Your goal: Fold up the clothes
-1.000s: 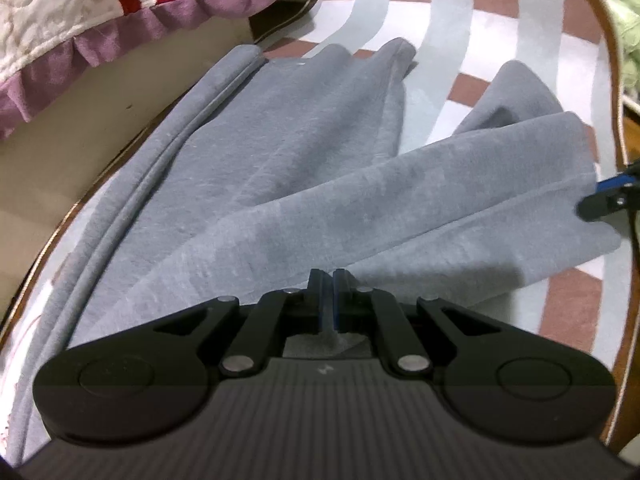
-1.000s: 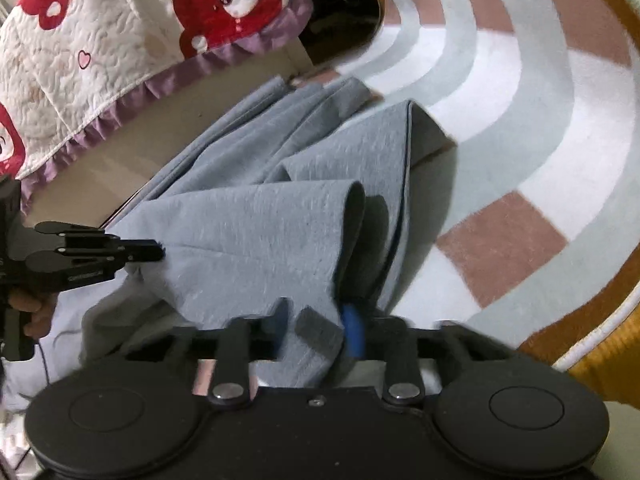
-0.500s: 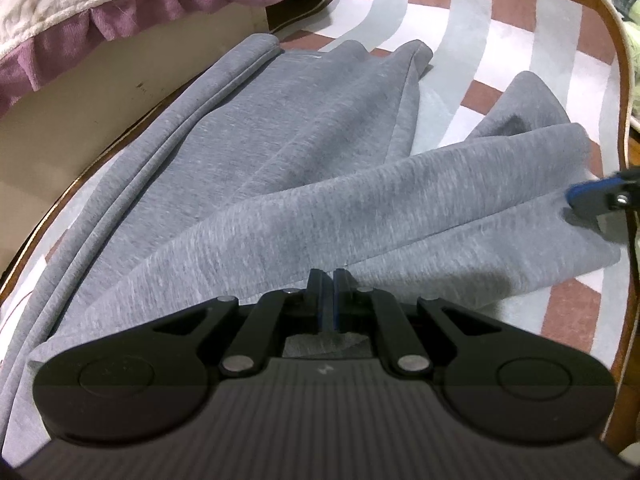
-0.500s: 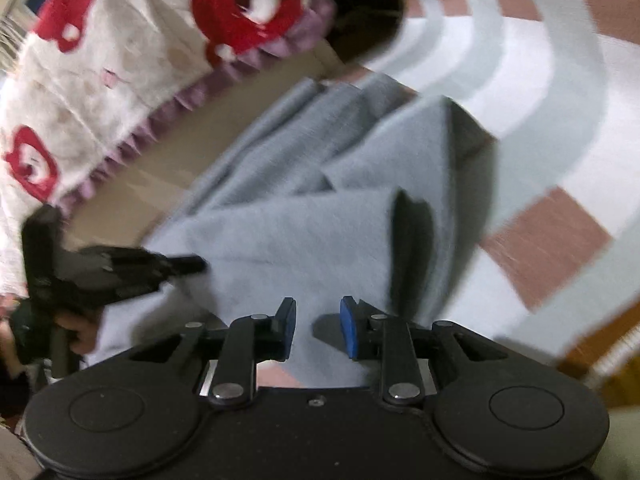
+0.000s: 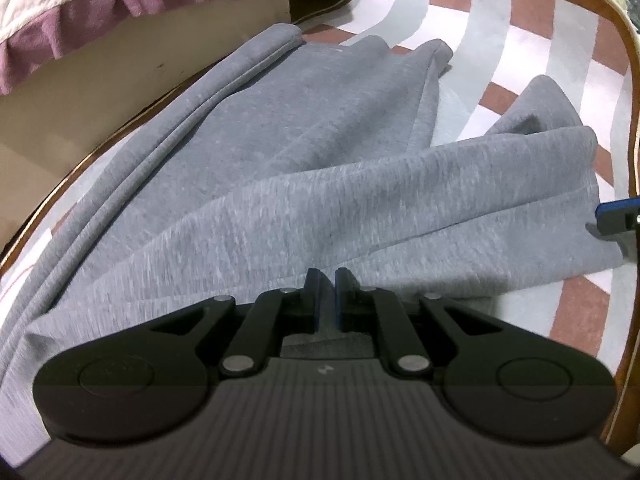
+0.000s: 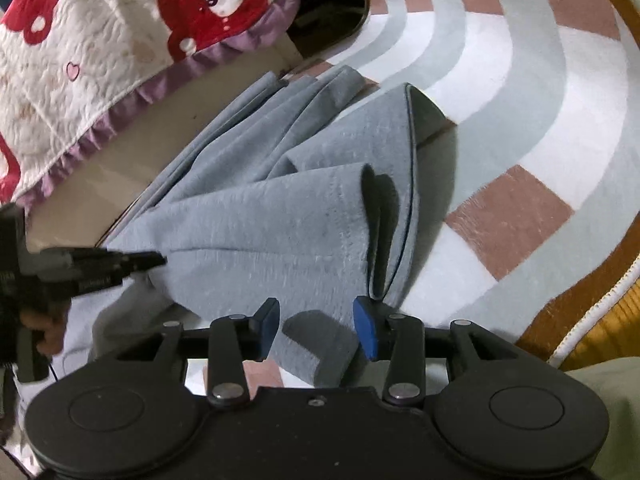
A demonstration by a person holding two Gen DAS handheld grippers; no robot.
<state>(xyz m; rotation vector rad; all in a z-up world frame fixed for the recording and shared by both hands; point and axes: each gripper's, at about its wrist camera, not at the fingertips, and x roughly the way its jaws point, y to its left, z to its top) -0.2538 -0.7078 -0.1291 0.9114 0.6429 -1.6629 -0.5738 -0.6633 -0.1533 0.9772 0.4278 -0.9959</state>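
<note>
1. A soft grey knit garment [image 5: 304, 184] lies in loose folds on a curved-stripe rug of white, pale grey and dusty pink with a tan border [image 5: 532, 16]. Its near end runs under both gripper housings and is cut off there.
2. The black left gripper [image 5: 327, 296] has its blue-lined jaws pressed almost together on a thin fold of the grey cloth. The pinch itself is half hidden by the linkage, so the hold looks likely rather than certain.
3. In the right wrist view the left gripper [image 6: 154, 259] reaches in from the left edge, its tip at the garment's side. The hand [image 6: 40, 322] behind it is mostly cropped and dark.
4. The black right gripper [image 6: 316, 322] stands spread. A grey flap lies between its blue pads [image 6: 366, 330] without being squeezed — a gap shows on the left side.
5. From the left wrist, only a blue-and-black tip of the right gripper [image 5: 616, 222] shows at the frame's right edge.
6. A white quilted bedcover with red bears and a purple frill [image 6: 100, 48] hangs over a beige base — only its corner is in view.
</note>
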